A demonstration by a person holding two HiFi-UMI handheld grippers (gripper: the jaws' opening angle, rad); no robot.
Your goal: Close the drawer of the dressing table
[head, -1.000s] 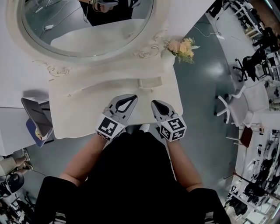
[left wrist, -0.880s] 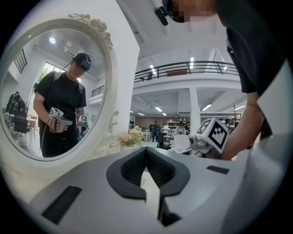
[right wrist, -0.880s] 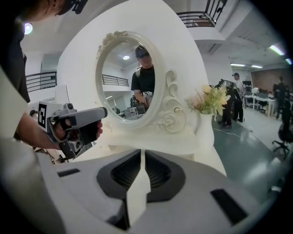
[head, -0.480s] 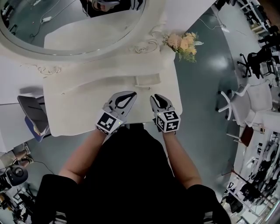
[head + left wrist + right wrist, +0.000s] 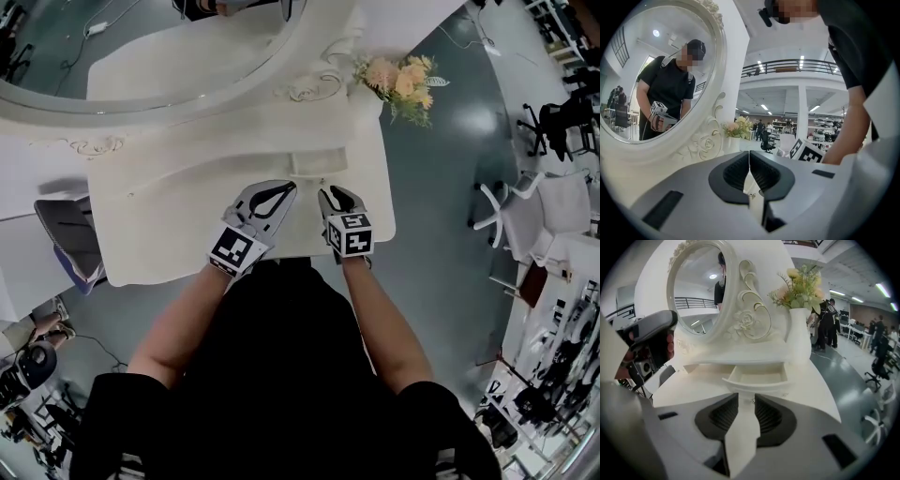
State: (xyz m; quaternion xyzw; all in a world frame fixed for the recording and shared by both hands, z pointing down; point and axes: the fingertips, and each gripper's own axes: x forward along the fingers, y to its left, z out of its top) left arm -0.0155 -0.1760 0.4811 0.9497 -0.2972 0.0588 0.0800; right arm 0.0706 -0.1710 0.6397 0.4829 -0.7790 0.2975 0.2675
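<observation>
The white dressing table (image 5: 178, 220) has a small drawer (image 5: 317, 169) pulled out below its mirror shelf. The right gripper view shows the drawer (image 5: 757, 376) straight ahead, its tiny metal knob (image 5: 753, 401) in line with the gap between the jaws. My right gripper (image 5: 746, 397) is opening and its pads press on nothing. From the head view it (image 5: 339, 201) hovers just short of the drawer front. My left gripper (image 5: 272, 199) floats beside it over the tabletop, tips together, holding nothing. The left gripper view shows it (image 5: 749, 155) aimed past the mirror frame.
An oval mirror (image 5: 141, 47) in a carved frame stands at the back. A white vase of flowers (image 5: 799, 338) sits at the table's right rear corner. A grey seat (image 5: 66, 239) stands left of the table, and office chairs (image 5: 548, 202) on the floor to the right.
Both grippers have come down and forward toward the drawer, the right one farther. The right jaws, shut a second ago, now stand apart.
</observation>
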